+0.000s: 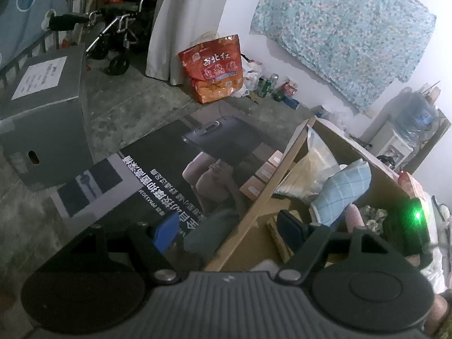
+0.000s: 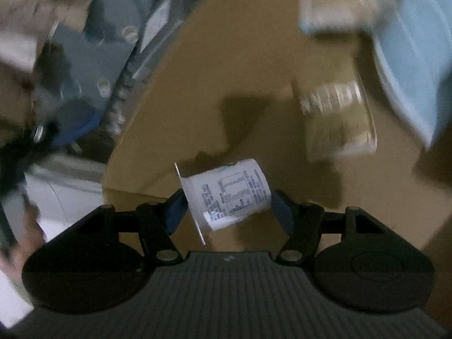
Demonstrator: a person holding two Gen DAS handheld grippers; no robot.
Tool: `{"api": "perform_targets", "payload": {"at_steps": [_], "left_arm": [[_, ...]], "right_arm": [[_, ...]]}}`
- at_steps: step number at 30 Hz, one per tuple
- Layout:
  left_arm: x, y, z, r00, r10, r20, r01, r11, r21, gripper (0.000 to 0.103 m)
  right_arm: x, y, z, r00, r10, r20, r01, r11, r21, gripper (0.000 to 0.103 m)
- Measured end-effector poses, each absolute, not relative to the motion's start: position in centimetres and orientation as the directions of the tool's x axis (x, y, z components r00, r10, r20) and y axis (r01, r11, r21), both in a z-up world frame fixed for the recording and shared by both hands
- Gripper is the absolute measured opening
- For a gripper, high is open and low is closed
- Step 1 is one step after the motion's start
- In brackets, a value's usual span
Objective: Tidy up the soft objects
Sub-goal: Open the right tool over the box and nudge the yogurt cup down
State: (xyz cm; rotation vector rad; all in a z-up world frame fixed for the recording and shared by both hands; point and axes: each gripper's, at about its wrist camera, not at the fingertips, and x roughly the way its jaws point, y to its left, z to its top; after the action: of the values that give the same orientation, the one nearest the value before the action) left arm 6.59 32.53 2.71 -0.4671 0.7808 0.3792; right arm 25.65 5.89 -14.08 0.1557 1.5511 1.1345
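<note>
White cup (image 2: 226,195) between right tongs (image 2: 227,212); left tongs (image 1: 228,231) agape.

The left wrist view looks from above and beside the cardboard box (image 1: 299,152), across the floor (image 1: 135,107) toward the far wall (image 1: 243,8). The right wrist view, blurred, faces close down into that box (image 2: 248,65); both share its interior and blue cloth (image 1: 344,189).
</note>
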Motion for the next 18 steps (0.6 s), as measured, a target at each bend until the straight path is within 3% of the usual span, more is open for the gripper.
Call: {"api": "perform_targets", "payload": {"at_steps": [4,10,14,18], "left_arm": [[6.6,32.6,2.4,0.649,0.145,-0.747,-0.487,0.833,-0.261,0.077],[6.5,32.7,2.2,0.652,0.143,-0.745,-0.485,0.833,-0.265,0.077],[6.4,32.6,2.2,0.65,0.14,-0.747,-0.483,0.835,-0.263,0.077],[6.4,32.5,2.2,0.65,0.141,-0.747,-0.484,0.834,-0.264,0.077]], "right_arm": [[26.7,5.4,-12.5,-0.187,0.619,-0.762,-0.534,0.587,0.608,0.07],[26.1,4.7,-10.3,-0.114,0.639,-0.761,-0.597,0.567,0.567,0.071],[23.1,6.7,-8.5,-0.053,0.611,-0.79,-0.752,0.496,0.434,0.081],[19.6,9.8,-8.4,0.002,0.53,-0.848,-0.877,0.409,0.254,0.082]]}}
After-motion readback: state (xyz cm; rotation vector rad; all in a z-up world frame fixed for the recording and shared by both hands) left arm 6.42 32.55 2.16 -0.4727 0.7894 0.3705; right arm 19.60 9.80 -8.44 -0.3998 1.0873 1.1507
